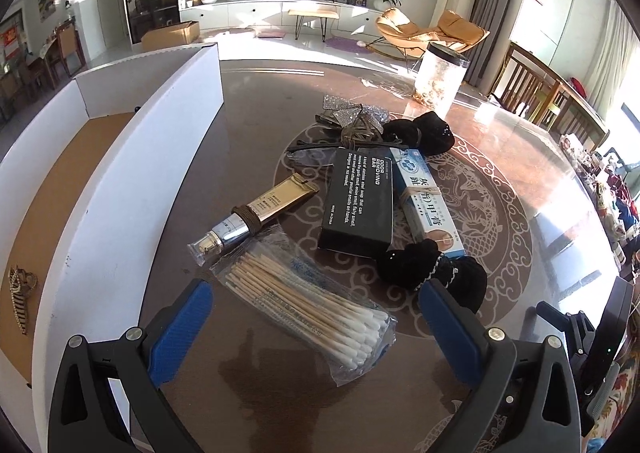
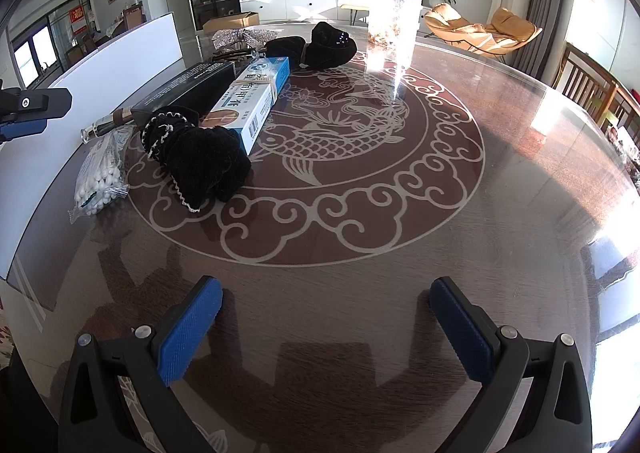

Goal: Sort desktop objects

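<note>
The left claw [image 1: 316,317] hangs released over the clear crinkly bag of wooden cotton swabs [image 1: 308,305] lying on the glossy brown desk [image 1: 248,113] beside the white cardboard box [image 1: 120,181], the right claw [image 2: 326,319] released too, and that slick film may slide out when pinched.

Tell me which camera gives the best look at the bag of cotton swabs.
The left wrist view. The bag of cotton swabs lies full length between the open left gripper fingers, sticks and white tips both clear. The right wrist view shows the bag only at its left edge, seen end-on, mostly tips.
</note>
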`<state>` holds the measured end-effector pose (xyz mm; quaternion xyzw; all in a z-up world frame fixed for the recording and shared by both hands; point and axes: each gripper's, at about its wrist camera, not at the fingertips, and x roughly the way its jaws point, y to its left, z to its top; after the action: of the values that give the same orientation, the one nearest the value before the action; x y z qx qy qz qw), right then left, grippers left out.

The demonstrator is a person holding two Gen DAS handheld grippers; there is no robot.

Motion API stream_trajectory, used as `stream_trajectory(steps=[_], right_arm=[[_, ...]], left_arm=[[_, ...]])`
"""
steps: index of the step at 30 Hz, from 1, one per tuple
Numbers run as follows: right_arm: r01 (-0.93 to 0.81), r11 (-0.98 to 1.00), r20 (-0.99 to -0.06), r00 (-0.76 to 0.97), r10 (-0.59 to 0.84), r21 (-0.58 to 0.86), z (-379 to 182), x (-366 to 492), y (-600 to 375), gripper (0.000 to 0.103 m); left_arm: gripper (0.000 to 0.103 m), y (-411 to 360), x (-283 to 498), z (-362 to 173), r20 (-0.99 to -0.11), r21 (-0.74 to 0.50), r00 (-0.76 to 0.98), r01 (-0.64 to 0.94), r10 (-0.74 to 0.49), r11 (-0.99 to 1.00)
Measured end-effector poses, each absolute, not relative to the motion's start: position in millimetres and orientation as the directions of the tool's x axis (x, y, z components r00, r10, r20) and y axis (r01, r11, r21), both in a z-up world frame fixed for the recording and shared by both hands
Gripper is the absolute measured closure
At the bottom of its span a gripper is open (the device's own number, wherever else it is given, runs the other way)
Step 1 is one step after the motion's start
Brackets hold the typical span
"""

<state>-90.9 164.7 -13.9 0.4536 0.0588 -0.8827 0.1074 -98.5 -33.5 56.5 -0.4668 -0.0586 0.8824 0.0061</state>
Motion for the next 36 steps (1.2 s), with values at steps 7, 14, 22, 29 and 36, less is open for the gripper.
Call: stream_trajectory(steps=[7, 14, 22, 29, 36], right_arm=[[0.243, -0.970, -0.814, -0.565, -0.136, -0.006, -13.7, -90.9, 164.8, 0.000], [0.243, -0.970, -0.814, -0.565, -0.137, -0.006, -13.6, -90.8, 164.9, 0.000], [0.243, -0.970, -0.813, -0.565, -0.137, -0.006, -13.9, -91.0, 164.7, 0.000], [0.244, -0.970, -0.813, -0.565, -0.137, -0.006, -13.6, -90.8, 165.0, 0.000], [0.244, -0.970, -0.813, -0.565, -0.137, -0.006, -13.5, -90.8, 165.0, 0.000]], left_arm=[[0.000, -43.4, -107.7, 59.3, -0.836, -0.178, -0.539, 0.094, 0.100, -0.979], [0.000, -17.1, -119.2, 31.2, -0.860, -0.122, -0.509, 0.113, 0.048, -0.986], [0.000, -10.7, -121.6, -9.1, -0.878, 0.050, -0.468, 0.130, -0.106, -0.990], [0.000, -48.1, -96.0, -8.8, -0.881, 0.019, -0.470, 0.080, -0.055, -0.997], [0.000, -47.6, -109.8, -20.8, -0.881, -0.001, -0.472, 0.101, -0.048, -0.995]])
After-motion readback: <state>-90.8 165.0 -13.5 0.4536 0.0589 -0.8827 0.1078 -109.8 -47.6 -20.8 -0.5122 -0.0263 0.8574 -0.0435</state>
